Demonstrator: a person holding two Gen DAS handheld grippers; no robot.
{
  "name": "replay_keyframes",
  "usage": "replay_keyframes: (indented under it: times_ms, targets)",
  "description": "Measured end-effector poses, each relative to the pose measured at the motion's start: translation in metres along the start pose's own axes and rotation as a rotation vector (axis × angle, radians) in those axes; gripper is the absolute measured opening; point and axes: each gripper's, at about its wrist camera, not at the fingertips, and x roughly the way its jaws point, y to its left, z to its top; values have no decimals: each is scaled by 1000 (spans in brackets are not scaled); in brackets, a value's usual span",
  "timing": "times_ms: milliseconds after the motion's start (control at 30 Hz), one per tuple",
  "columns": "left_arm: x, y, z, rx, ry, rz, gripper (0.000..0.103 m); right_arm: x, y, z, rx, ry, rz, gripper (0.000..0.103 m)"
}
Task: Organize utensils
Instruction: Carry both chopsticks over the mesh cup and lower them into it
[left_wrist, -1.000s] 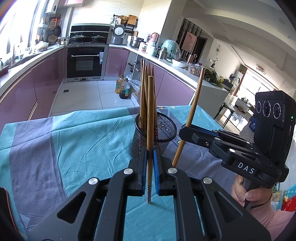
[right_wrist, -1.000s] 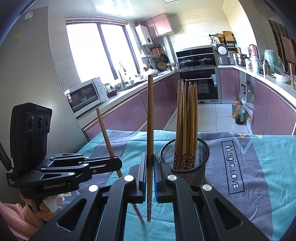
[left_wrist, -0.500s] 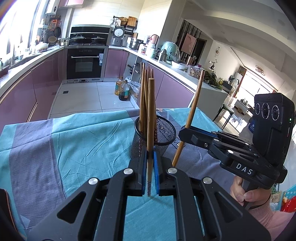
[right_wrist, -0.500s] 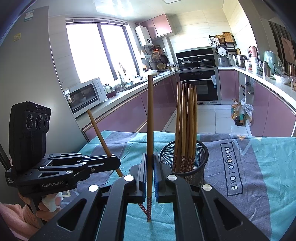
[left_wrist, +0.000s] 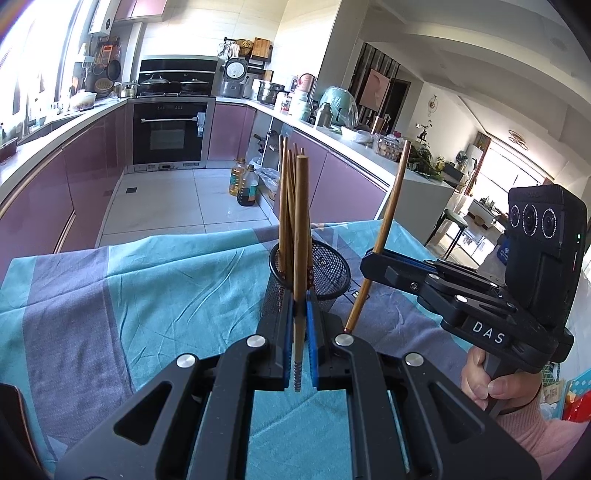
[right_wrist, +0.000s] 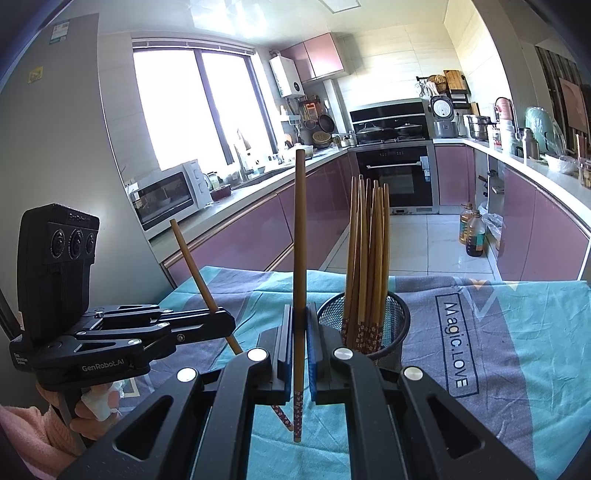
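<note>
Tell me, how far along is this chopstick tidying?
Mostly done, it seems: a bundle of chopsticks already stands upright in the black mesh cup on the blue cloth. In hand: the left tongs grip one chopstick and the right tongs grip another chopstick, both held beside the cup. Left: dropping these two in. No loose chopsticks show on the visible cloth.
</note>
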Motion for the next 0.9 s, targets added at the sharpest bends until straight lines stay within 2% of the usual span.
replay_keyframes:
  times_ms: [900]
  targets:
    - [-6,-6,12,30,-29,1,7,-3,0,13,-26,-35,-7,6]
